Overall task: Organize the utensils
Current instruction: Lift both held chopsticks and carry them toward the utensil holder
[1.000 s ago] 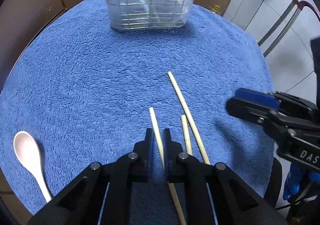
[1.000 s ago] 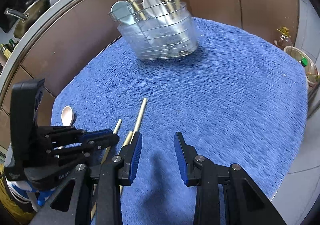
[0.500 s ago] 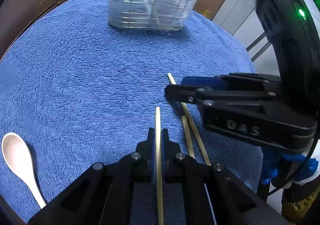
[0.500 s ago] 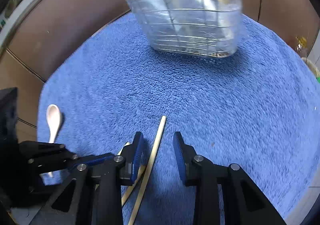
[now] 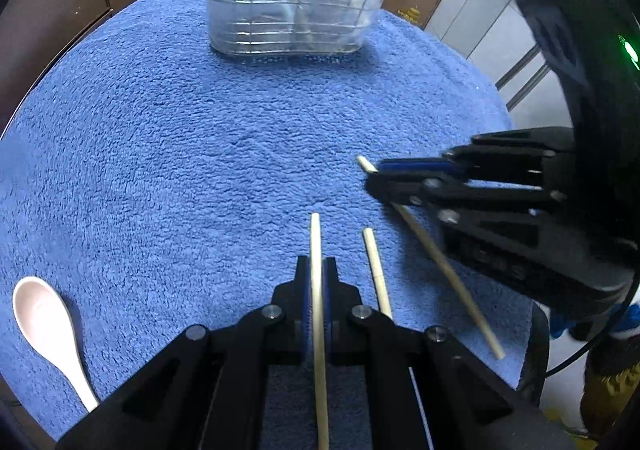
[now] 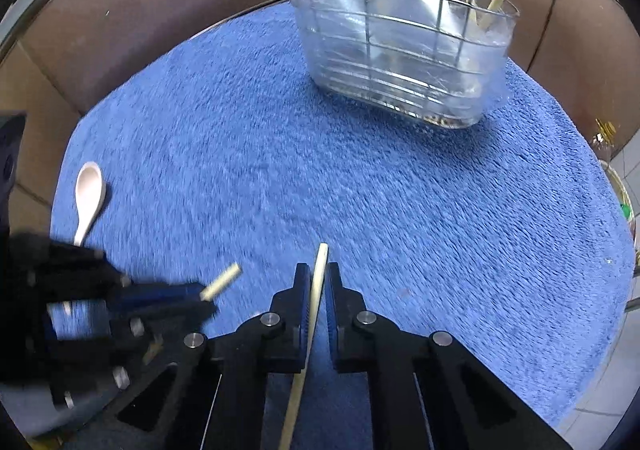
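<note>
now the right gripper (image 6: 317, 290), open around its chopstick (image 6: 319, 270) a moment ago, has clamped it near the blue towel's (image 5: 200, 170) front edge, so with the left gripper (image 5: 316, 282) pinching another chopstick (image 5: 315, 246), both can go to the wire caddy (image 6: 404, 50) at the back edge.

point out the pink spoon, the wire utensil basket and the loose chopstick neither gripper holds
pink spoon (image 5: 38, 308), left wrist view, on its bowl
wire utensil basket (image 6: 404, 62), right wrist view, on its front wall
loose chopstick (image 5: 376, 270), left wrist view, mid-shaft
</note>
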The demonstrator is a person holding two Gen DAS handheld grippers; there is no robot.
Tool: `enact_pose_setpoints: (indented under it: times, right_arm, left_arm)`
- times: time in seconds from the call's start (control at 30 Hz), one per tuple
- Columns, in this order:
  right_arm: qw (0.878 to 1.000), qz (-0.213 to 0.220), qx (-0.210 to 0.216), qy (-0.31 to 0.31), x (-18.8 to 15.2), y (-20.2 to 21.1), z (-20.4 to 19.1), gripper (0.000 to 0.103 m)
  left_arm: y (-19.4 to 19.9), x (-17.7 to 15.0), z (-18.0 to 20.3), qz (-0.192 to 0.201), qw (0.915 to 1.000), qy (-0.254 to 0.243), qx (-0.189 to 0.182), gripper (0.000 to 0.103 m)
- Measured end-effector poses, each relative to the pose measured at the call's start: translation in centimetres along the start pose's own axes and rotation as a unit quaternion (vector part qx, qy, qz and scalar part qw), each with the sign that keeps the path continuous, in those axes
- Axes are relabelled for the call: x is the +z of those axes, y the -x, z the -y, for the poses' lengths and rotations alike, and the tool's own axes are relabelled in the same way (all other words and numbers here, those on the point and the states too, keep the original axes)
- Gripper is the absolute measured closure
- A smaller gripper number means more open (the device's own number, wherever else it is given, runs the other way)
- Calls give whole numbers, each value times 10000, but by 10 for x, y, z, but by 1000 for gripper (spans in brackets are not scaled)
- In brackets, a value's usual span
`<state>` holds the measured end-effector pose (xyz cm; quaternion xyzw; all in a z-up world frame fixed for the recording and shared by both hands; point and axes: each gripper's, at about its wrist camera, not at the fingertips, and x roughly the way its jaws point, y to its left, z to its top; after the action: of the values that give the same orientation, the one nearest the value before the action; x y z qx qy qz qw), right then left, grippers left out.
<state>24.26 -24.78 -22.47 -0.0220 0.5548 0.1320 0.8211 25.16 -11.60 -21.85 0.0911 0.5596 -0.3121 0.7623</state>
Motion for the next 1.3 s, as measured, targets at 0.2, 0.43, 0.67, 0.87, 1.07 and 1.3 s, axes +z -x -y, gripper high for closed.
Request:
enact_pose_setpoints:
  times: [0.2,0.43,0.67,0.87,1.07,1.3]
  right_arm:
    - [9985,-297,-140,429,-22,11,12,95]
    - [9961,-502,-249,688,-16,9,10,95]
    - [9970,-511,-119,570,-10,7,13,95]
    - [9990,-264,-87,362,-15,10,9,97]
    - [9982,534,233,112,-30,55,14,97]
    - [9868,1547,462,-155,-47,114,8,97]
  left_arm:
    - [-7,11,10,-450,9982,-362,155,97]
    - [-26,39,20,-886,9952,-369,200,96]
    - [-31,45,37,-773,9947,-491,462,96]
    - [-33,38,53,-497,9944,-581,727,98]
    - [-2,16,64,306,9917,-662,1056,99]
    - [58,4,81,1492,9775,-571,1374,99]
